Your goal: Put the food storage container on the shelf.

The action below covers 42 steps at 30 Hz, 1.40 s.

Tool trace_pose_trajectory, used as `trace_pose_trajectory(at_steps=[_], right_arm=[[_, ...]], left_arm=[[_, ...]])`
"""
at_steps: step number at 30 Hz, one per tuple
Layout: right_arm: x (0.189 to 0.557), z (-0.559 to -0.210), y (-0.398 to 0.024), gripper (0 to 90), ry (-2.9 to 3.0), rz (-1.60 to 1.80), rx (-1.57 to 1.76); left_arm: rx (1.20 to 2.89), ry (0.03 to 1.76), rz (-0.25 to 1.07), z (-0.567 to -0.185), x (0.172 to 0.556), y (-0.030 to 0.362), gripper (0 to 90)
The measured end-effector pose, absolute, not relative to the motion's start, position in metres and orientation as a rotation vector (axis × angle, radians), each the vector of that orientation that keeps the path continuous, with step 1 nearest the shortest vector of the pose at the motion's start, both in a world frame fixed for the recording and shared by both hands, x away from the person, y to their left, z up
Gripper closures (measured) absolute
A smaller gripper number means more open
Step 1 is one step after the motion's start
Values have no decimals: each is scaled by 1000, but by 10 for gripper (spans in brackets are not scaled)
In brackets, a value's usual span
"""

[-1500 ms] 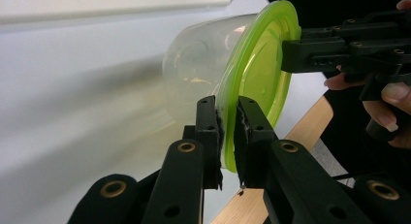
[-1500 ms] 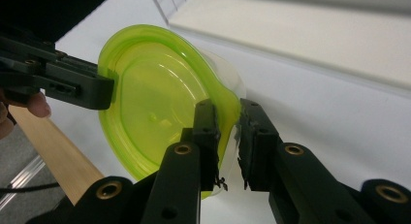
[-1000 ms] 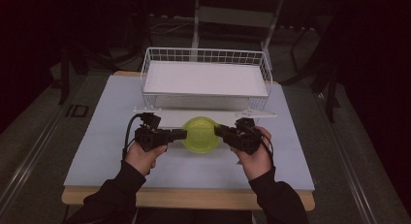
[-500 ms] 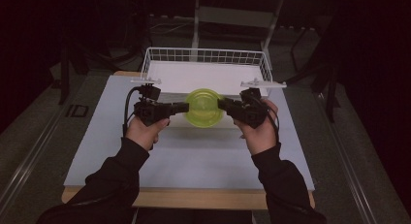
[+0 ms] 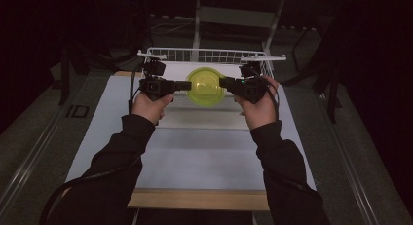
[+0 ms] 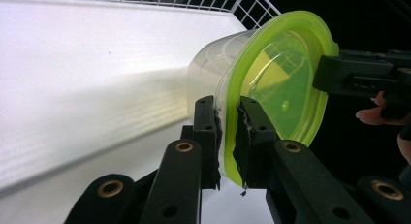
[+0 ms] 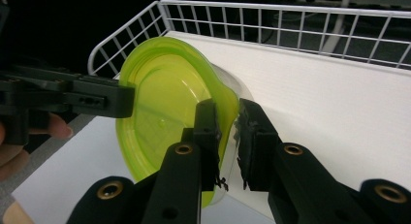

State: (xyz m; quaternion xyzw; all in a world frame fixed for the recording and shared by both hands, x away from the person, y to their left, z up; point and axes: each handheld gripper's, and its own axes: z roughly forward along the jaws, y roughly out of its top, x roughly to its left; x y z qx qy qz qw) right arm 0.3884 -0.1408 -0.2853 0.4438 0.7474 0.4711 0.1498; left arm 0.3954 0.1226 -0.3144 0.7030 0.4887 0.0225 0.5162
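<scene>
A clear round container with a lime-green lid (image 5: 206,86) hangs in the air between my two grippers, lid facing the person, just in front of the white wire basket (image 5: 209,54). My left gripper (image 5: 187,85) is shut on the left edge of its rim. In the left gripper view the pads (image 6: 228,112) pinch the lid's edge of the container (image 6: 281,73), and the right gripper (image 6: 329,73) grips the far side. My right gripper (image 5: 223,82) is shut on the right edge. In the right gripper view its pads (image 7: 227,112) clamp the container (image 7: 165,98), opposite the left gripper (image 7: 126,100).
The wire basket (image 7: 291,20) has a white floor and stands at the far end of the white table (image 5: 204,152). Both forearms in dark sleeves reach in from the near edge. Dark floor and stands surround the table.
Both hands have raised the container off the table and carried it away from the person, toward the wire basket. Both grips have stayed on its rim.
</scene>
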Motion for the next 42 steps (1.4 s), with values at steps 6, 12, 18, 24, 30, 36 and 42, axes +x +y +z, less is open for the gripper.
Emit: trace_pose_trajectory(at_steps=[6,12,18,24,30,36,42], right_arm=[[406,-289,-138,790,2147,1316,1308],[422,-293,-139,785,2145,1305,1342],[438,-292,-140,762,2148,1315,1398],[455,-297,-144,632,2146,1376,1457],[462,-304,-145,568,2138,1387,1524],[466,-302,-142,501,2148,1325,1503],[456,-294,-142,477,2148,1347,1437]], left_arm=[[1695,1217,69,-315,410,118,809],[1702,1234,83,-313,420,115,810],[1715,1251,86,-311,429,110,784],[1673,1246,56,-319,438,107,748],[1671,1258,63,-322,441,102,614],[1654,1303,173,-319,444,104,504],[1630,1274,253,-312,440,110,396]])
